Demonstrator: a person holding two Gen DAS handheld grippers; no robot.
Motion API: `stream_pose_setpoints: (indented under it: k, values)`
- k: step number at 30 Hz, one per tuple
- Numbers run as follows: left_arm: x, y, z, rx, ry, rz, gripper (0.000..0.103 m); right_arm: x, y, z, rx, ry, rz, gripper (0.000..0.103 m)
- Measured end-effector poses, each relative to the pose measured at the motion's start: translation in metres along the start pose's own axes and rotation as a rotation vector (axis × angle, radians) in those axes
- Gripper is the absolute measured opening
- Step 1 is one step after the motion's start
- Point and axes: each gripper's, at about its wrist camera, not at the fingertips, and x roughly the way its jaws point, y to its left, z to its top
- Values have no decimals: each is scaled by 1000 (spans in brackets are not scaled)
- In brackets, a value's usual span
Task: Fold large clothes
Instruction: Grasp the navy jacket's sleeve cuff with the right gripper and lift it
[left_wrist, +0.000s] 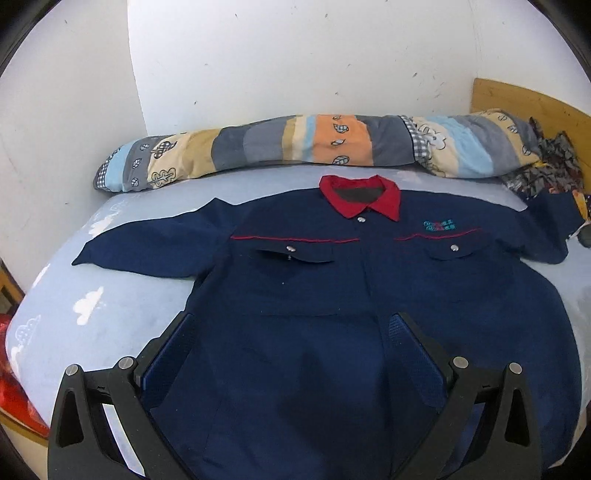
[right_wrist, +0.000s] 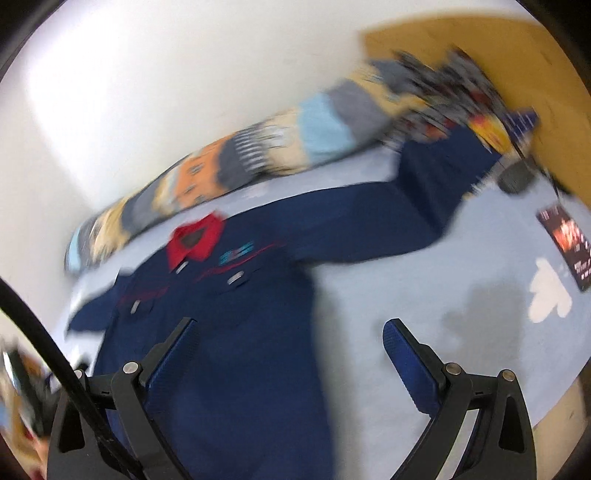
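A navy work shirt (left_wrist: 314, 280) with a red collar (left_wrist: 360, 199) lies flat and face up on the light blue bed sheet (left_wrist: 92, 306), both sleeves spread out sideways. My left gripper (left_wrist: 291, 321) is open and empty, hovering above the shirt's lower front. In the blurred, tilted right wrist view the shirt (right_wrist: 240, 314) lies left of centre with one sleeve (right_wrist: 406, 206) stretched toward the headboard. My right gripper (right_wrist: 290, 325) is open and empty, over the shirt's right side edge and the sheet (right_wrist: 424, 288).
A rolled patchwork quilt (left_wrist: 295, 147) lies along the white wall behind the collar. A wooden headboard (left_wrist: 528, 103) and crumpled patterned cloth (left_wrist: 546, 162) are at the right. A dark booklet (right_wrist: 569, 243) lies on the sheet. A red object (left_wrist: 14, 398) sits at the bed's left edge.
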Motion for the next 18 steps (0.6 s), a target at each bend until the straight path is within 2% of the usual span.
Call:
stream_pose_setpoints:
  k: [3, 5, 7, 8, 11, 15, 18]
  values:
    - [-1, -2, -2, 18, -4, -10, 103, 12, -76, 45, 151, -38, 17, 101]
    - [1, -2, -2, 19, 3, -17, 103, 16, -121, 69, 244, -85, 11, 97]
    - [5, -2, -3, 18, 17, -30, 103, 25, -155, 90, 304, -102, -14, 84]
    - [8, -2, -3, 13, 26, -28, 103, 32, -177, 105, 338, -115, -50, 81]
    - [19, -1, -2, -2, 62, -51, 103, 49, -211, 134, 379, -154, -63, 80]
    - [28, -6, 2, 5, 73, -62, 103, 79, -231, 163, 408, -187, -62, 80]
    - [36, -13, 5, 15, 90, -76, 103, 106, -248, 184, 411, -183, -134, 80]
